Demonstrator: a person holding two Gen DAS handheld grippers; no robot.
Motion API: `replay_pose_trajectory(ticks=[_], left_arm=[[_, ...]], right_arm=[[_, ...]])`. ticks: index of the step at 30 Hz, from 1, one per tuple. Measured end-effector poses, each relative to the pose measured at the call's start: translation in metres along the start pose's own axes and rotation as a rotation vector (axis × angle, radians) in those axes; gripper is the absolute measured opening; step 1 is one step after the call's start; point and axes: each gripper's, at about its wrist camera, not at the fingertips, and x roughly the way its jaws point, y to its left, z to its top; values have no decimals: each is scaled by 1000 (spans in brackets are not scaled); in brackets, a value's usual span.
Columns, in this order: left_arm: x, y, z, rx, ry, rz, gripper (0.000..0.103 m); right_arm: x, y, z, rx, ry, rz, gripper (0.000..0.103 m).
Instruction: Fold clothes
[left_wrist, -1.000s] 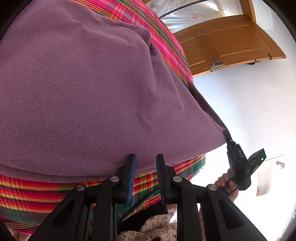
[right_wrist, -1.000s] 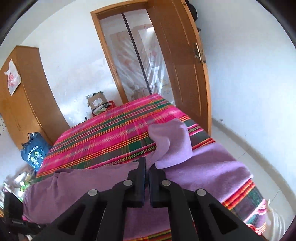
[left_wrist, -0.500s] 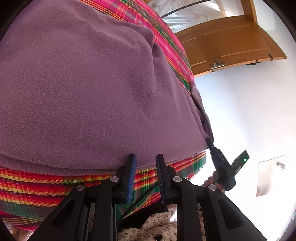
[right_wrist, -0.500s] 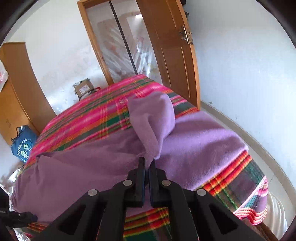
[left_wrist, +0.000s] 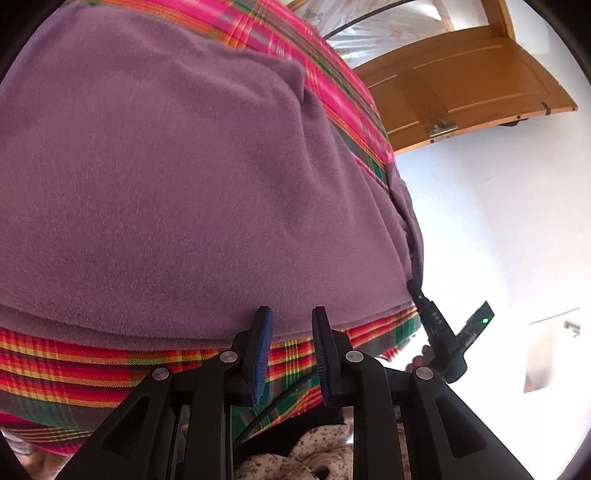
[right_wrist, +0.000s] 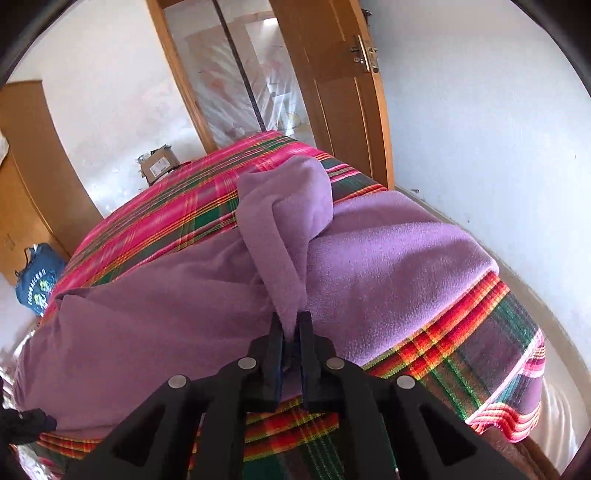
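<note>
Purple fleece garment (right_wrist: 369, 266) spread on the plaid-covered bed (right_wrist: 480, 332).
Your right gripper (right_wrist: 290, 325) fingers are opening, with a fleece fold between them; your left gripper (left_wrist: 288, 325) fingers stand apart, empty, at its near edge.

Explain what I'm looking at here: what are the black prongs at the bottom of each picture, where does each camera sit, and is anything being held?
No robot arm here: a person holds a two-finger gripper in each hand, and each gripper carries a wide-angle camera looking along its fingers. The black prongs are those fingers.

The left wrist view shows the left gripper with its jaws apart and nothing between them, hovering at the near edge of a purple fleece garment spread on a bed with a plaid cover. At the right of that view you can see the other gripper and fingers of the hand holding it.

The right wrist view shows the right gripper with a fold of the fleece between its jaws, which are just opening. Behind stand a wooden door and a wardrobe.
</note>
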Motion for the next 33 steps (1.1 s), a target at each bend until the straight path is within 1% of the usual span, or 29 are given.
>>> replay_pose_trajectory(ticks=[3,9,13,16,20,22,25,27,28,30,32,33], left_arm=[[-1,-6,4,13,-8,-2,23],[10,-21,13,49,11,-7,23],[24,-35,19,87,38,-13,23],[34,-46,20,113,62,-23,23],[52,-64,21,161,107,-27,23],[60,-68,20,173,128,-32,23],[70,-74,21,182,150,-38,23],[76,-78,22,192,162,-37,23],[80,-81,24,196,168,-36,23],[87,-87,27,211,182,-36,23],[94,-93,29,226,196,-36,23],[99,-96,30,235,206,-37,23]], right_arm=[[-1,3,-1,-37,-8,-21,11],[-7,2,-1,-96,0,-12,18],[-11,-5,3,-94,2,6,28],[-10,-5,3,-115,16,2,28],[-16,-2,10,-122,-3,24,27],[-19,-6,17,-84,-14,77,27],[-21,-15,21,-39,25,135,27],[-24,-30,21,25,31,174,27],[-26,-38,21,50,20,176,27],[-32,-56,25,99,-18,141,27],[-33,-76,32,138,-54,91,31],[-30,-86,39,144,-64,40,33]])
